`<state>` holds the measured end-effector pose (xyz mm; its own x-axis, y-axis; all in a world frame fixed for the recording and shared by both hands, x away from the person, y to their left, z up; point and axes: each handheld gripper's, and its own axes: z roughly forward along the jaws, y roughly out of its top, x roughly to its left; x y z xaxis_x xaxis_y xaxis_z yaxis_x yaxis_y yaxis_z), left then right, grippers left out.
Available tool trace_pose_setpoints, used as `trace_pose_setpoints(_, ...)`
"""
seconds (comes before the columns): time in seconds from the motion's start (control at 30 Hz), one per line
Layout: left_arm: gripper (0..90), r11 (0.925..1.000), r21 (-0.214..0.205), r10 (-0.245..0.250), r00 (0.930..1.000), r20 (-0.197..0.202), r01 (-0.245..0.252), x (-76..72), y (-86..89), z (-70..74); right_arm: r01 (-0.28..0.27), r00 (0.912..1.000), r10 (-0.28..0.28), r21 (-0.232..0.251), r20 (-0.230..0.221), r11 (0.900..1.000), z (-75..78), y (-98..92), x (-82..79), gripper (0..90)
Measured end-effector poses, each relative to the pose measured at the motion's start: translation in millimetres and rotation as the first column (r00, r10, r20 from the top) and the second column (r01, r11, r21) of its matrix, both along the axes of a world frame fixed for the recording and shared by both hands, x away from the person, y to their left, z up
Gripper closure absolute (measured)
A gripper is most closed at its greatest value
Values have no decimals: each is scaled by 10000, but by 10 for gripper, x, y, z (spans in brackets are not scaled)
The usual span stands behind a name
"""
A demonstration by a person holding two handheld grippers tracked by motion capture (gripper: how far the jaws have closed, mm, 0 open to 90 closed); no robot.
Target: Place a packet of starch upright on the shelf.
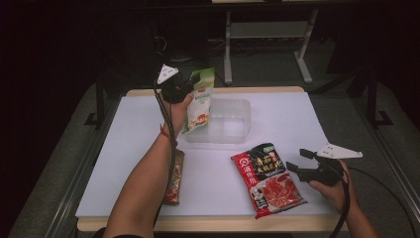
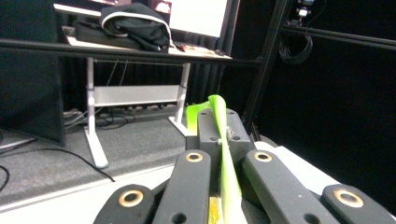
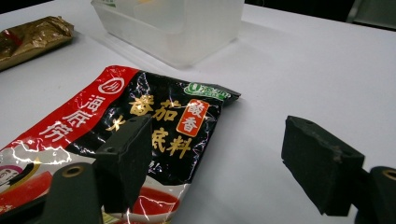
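My left gripper is shut on the top edge of a green and white pouch, which hangs over the near left part of a clear plastic tub. In the left gripper view the pouch's green edge is pinched between the two jaws. A red and black sauce packet lies flat on the white table near the front. My right gripper stands open just right of that packet, low over the table; in the right gripper view the packet lies under its left jaw with nothing between the jaws.
A gold and brown packet lies at the front left, partly under my left forearm; it also shows in the right gripper view. The tub sits beyond the sauce packet. Grey table legs and dark floor lie past the far edge.
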<state>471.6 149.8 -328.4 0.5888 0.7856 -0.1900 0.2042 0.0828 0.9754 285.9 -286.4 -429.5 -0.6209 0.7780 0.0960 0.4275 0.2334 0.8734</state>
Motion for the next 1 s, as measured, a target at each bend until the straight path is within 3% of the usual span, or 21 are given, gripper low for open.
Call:
trace_pose_setpoints(0.13,895,9999,0,-145,9999,38,145,-19,6,-46,-53,10000,52,-51,-31,10000,-5,13,3,239)
trace_pose_setpoints(0.27,895,9984,450,-327,9994,-62,330,-53,12,-131,-99,9999,99,-127,-51,9999,-15,23,5,239)
trace_pose_setpoints(0.37,895,9990,124,-418,9990,-152,420,-84,77,-166,-107,9999,106,-185,-61,9998,-20,26,6,239)
trace_pose_setpoints(0.47,893,9964,626,-580,9983,-20,580,-128,74,-154,-91,9999,90,-174,-97,9998,-23,29,12,239)
trace_pose_setpoints(1.0,882,9868,1339,-855,9954,-437,906,-228,148,-218,-302,9995,296,-514,-111,9982,-42,70,20,245)
